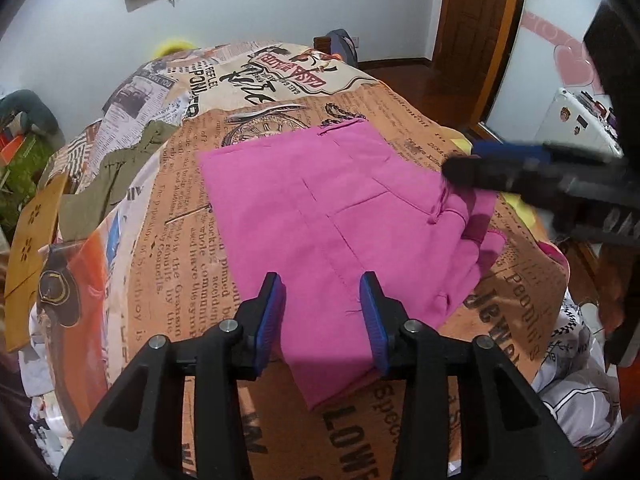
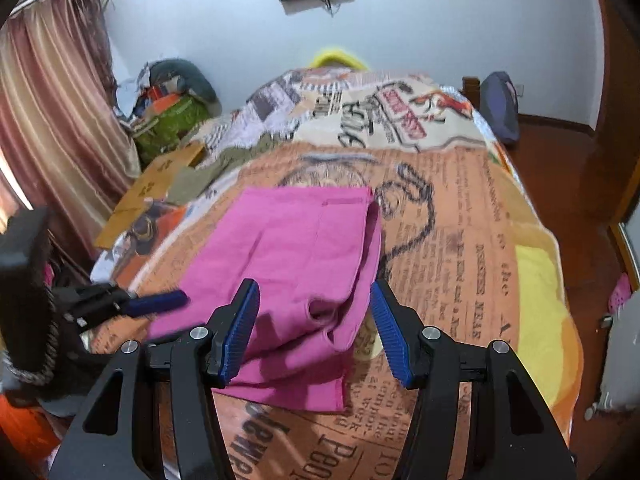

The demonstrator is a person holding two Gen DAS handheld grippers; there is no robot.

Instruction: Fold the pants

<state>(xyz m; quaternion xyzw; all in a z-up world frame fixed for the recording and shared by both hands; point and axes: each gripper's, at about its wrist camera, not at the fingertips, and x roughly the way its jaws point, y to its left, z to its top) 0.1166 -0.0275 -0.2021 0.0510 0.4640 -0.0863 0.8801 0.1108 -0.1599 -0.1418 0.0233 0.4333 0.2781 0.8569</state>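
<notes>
Pink pants (image 1: pixel 320 208) lie folded flat on a bed with a newspaper-print blanket (image 1: pixel 180 240); they also show in the right wrist view (image 2: pixel 296 256). My left gripper (image 1: pixel 322 312) is open and empty, just above the near edge of the pants. My right gripper (image 2: pixel 314 332) is open and empty, above the rumpled waistband end. The right gripper shows blurred at the right of the left wrist view (image 1: pixel 480 168). The left gripper shows at the left of the right wrist view (image 2: pixel 160 304).
An olive-green garment (image 1: pixel 116 172) lies on the bed's left side beside a cardboard piece (image 1: pixel 32 232). A yellow pillow (image 2: pixel 336 60) sits at the head end. Curtains (image 2: pixel 52 120) hang left. A clutter pile (image 2: pixel 172 112) stands in the corner. A door (image 1: pixel 476 12) is on the right.
</notes>
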